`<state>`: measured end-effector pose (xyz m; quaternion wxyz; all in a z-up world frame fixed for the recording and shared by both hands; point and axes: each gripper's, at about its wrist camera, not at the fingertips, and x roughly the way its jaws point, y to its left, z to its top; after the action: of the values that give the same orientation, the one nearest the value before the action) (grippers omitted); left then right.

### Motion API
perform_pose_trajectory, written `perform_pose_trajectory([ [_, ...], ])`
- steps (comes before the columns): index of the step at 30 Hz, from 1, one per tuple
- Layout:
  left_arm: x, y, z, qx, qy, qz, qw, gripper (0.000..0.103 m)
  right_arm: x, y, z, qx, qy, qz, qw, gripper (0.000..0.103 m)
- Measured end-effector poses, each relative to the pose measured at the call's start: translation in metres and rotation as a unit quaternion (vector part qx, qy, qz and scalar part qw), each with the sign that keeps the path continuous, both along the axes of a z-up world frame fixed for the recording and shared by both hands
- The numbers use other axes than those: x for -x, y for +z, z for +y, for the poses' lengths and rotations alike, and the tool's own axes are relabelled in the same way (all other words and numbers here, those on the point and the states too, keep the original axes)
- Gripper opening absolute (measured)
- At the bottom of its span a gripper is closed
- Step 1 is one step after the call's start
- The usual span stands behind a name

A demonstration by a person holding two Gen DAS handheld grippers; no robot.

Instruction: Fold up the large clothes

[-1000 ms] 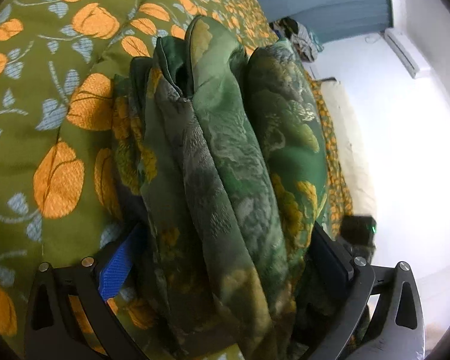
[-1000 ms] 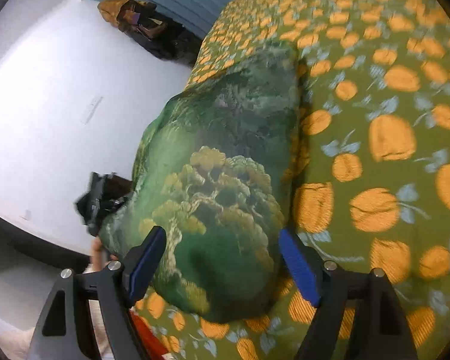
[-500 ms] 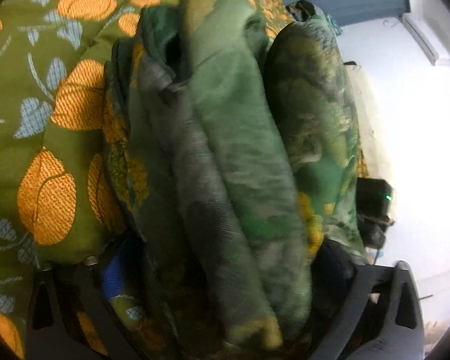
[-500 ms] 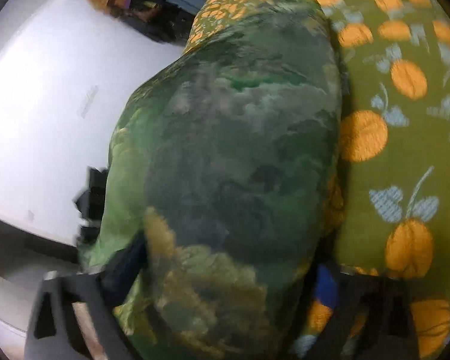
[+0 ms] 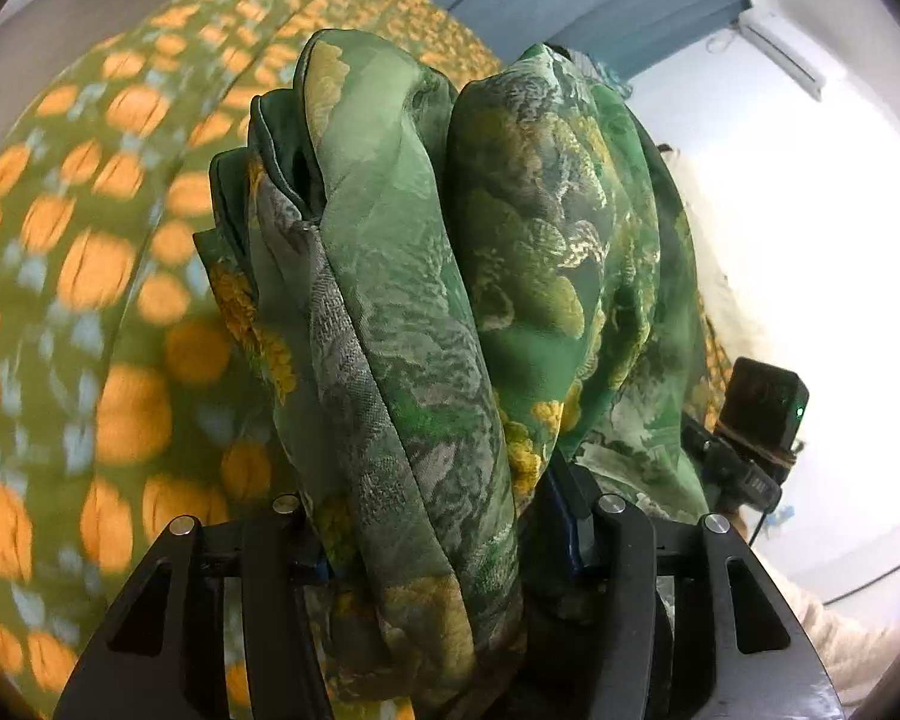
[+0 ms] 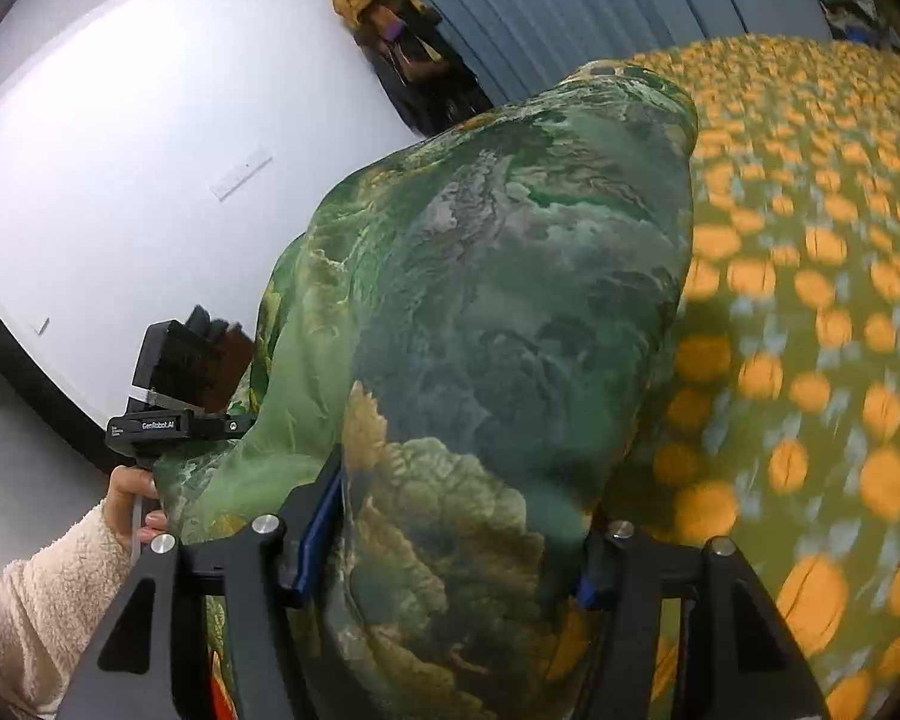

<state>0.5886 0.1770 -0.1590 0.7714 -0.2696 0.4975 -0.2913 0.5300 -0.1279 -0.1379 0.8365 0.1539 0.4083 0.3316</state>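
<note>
A bedroom in a home — beneath and ahead of each tool spreads a bed (image 5: pixel 90 312) under a green cover printed with orange flowers. Beyond it hangs a long blue curtain (image 6: pixel 600 12) in pleats, with clothes or bags (image 6: pixel 402 42) heaped or hung against it. White walls (image 6: pixel 120 150) close the room, and a white air-conditioning unit (image 5: pixel 780 51) sits high up, off to the right of the left tool.
</note>
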Motion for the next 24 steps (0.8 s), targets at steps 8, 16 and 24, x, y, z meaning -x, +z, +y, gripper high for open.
perform_pose_trajectory([
  [8,-0.027,-0.042,-0.009,-0.025,0.001,0.024,0.9994,0.055,-0.086,-0.04,-0.041,-0.016,-0.002,0.047,0.999,0.06],
  [16,-0.032,-0.077,-0.006,-0.033,0.028,0.023,0.9988,0.096,-0.113,-0.107,-0.069,-0.067,-0.026,0.135,0.988,0.09],
  [24,0.044,0.018,-0.008,-0.246,0.059,-0.122,0.9597,0.097,-0.053,-0.037,-0.099,0.062,-0.093,0.048,0.993,0.095],
])
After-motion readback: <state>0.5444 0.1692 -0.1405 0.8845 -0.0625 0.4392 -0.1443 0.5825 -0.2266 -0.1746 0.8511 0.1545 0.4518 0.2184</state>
